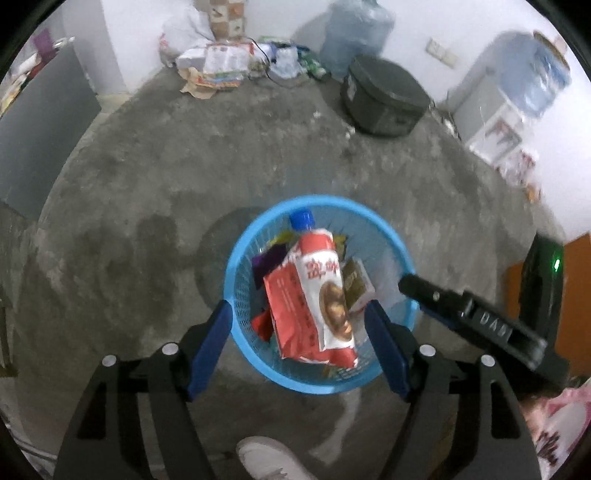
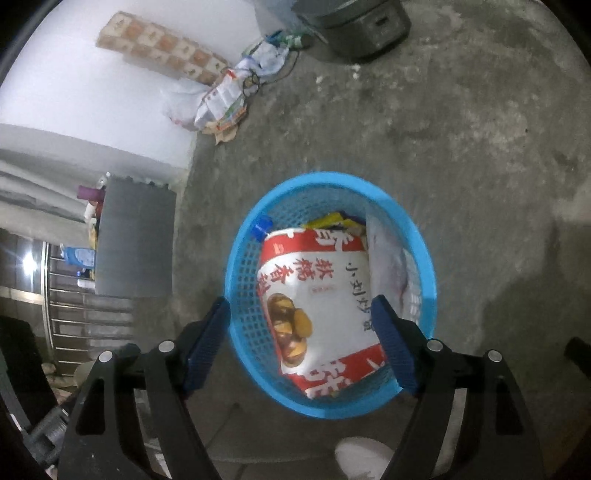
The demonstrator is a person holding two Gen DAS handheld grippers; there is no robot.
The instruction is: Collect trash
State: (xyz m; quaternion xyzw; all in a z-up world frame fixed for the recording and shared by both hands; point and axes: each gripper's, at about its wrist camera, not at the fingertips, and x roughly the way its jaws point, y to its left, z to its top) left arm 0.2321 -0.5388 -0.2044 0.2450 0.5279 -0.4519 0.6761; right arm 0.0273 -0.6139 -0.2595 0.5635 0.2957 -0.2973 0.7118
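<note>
A blue plastic basket (image 1: 236,266) stands on the concrete floor and also shows in the right wrist view (image 2: 417,236). A red and white snack bag (image 1: 314,295) lies in it, seen too in the right wrist view (image 2: 317,295), over a blue-capped bottle (image 1: 302,218), dark wrappers and a small box (image 1: 356,284). My left gripper (image 1: 299,325) is open and empty, hovering above the basket. My right gripper (image 2: 301,321) is open and empty above it too, and reaches in from the right in the left wrist view (image 1: 410,284).
A dark round appliance (image 1: 384,96) sits on the floor at the back. Bags and papers (image 1: 218,66) pile against the far wall, next to a water jug (image 1: 354,33). A water dispenser (image 1: 513,96) stands at right. A white shoe (image 1: 269,458) is below the basket.
</note>
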